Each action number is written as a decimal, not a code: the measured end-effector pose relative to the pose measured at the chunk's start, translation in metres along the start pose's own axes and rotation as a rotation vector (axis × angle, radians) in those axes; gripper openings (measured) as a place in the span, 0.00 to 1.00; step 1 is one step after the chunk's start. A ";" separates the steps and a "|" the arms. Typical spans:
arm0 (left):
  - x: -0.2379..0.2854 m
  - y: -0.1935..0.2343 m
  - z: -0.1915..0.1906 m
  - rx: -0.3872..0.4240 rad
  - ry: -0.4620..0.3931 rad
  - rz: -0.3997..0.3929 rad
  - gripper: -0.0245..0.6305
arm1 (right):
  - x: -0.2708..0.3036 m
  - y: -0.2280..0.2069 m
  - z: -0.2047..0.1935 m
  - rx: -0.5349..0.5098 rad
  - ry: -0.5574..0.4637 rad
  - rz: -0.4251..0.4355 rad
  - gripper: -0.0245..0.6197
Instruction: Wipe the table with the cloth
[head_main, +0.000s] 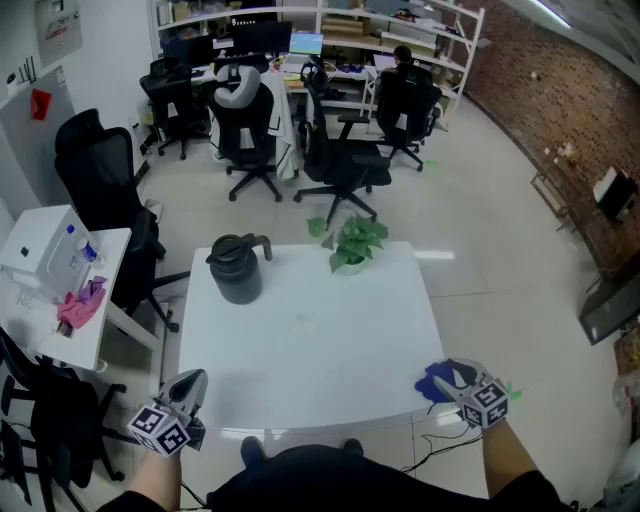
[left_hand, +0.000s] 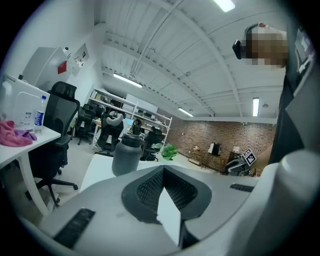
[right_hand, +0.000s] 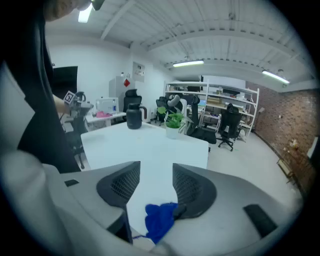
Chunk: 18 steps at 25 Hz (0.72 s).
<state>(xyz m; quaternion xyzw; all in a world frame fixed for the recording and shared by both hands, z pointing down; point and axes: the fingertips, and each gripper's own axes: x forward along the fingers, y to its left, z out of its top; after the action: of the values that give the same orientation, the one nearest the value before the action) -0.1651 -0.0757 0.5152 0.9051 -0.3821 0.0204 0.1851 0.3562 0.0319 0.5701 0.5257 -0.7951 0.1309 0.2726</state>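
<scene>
The left forearm enters at the lower left of the head view, holding the left tool (head_main: 188, 384) almost level, just off the near left corner of the tabletop (head_main: 300, 335). In the left gripper view its jaws are pressed together at the tips, with nothing between them. The right forearm enters at the lower right, with the right tool (right_hand: 156, 167) tilted down at the tabletop's near right corner. Its jaws are spread, and white tabletop shows through the gap. The blue cloth (right_hand: 160, 221) lies bunched low between them, against the right pad and clear of the left one. The jaw bodies cut off its lower edge, and in the head view the tool covers part of it. The person's dark torso hides the middle of the tabletop's near edge. Farther back, toward the upper left of the tabletop, stands a dark jug (head_main: 237, 268). A potted plant (head_main: 352, 243) stands at the far edge. Beyond are black office chairs (head_main: 340, 160).
</scene>
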 end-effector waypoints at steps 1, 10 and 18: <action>0.000 0.000 0.000 0.001 0.003 0.002 0.04 | 0.001 -0.007 -0.011 -0.023 0.038 -0.001 0.41; 0.002 -0.008 -0.005 0.011 0.040 0.008 0.04 | 0.035 -0.031 -0.099 -0.138 0.362 0.049 0.66; 0.002 -0.009 -0.009 0.019 0.071 0.018 0.04 | 0.063 -0.031 -0.146 -0.134 0.541 0.090 0.69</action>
<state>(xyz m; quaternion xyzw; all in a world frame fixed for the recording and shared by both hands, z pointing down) -0.1562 -0.0681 0.5214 0.9021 -0.3832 0.0581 0.1897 0.4081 0.0430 0.7229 0.4167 -0.7227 0.2254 0.5033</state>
